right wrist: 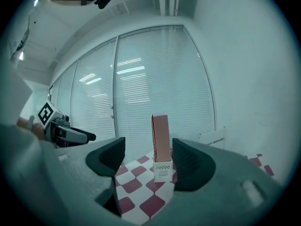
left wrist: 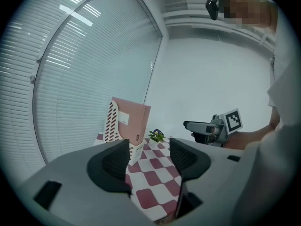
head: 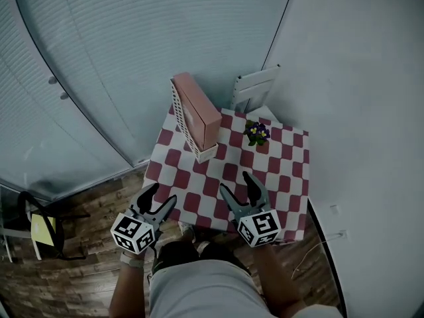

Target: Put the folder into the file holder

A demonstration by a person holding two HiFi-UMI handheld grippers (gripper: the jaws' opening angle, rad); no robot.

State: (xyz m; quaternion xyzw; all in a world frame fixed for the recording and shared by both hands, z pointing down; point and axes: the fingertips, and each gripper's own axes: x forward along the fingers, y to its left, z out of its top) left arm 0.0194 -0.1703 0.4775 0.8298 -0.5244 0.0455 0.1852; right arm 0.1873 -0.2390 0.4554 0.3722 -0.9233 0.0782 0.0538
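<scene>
Folder (head: 200,110), pink, stands upright inside the white file holder (head: 179,113) at the far left corner of the table (head: 281,172). Its spine faces the near side, and its upper part rises above the holder's low front lip. The holder's tall perforated wall is on the folder's left. The table is covered with a red-and-white checked cloth. A small potted plant (head: 257,134) with purple flowers sits on it to the right of the holder, apart from it and towards the far edge. Beyond the table's far edge a white slatted frame (head: 256,87) leans by the wall, and window blinds (head: 99,45) fill the far left.

The left gripper (head: 163,193) is held off the table's near left corner, over the wooden floor (head: 79,264). Its jaws are partly spread and have hold of nothing — between the dark pads only the checked cloth and the distant holder show.

The right gripper (head: 234,181) hovers above the near edge of the cloth, pointing towards the far side. Its jaws are likewise part-way apart and empty. The holder with the folder appears in the gap between them, but well beyond the tips and touched by neither pad.

Both grippers are well apart from the holder and from each other.
</scene>
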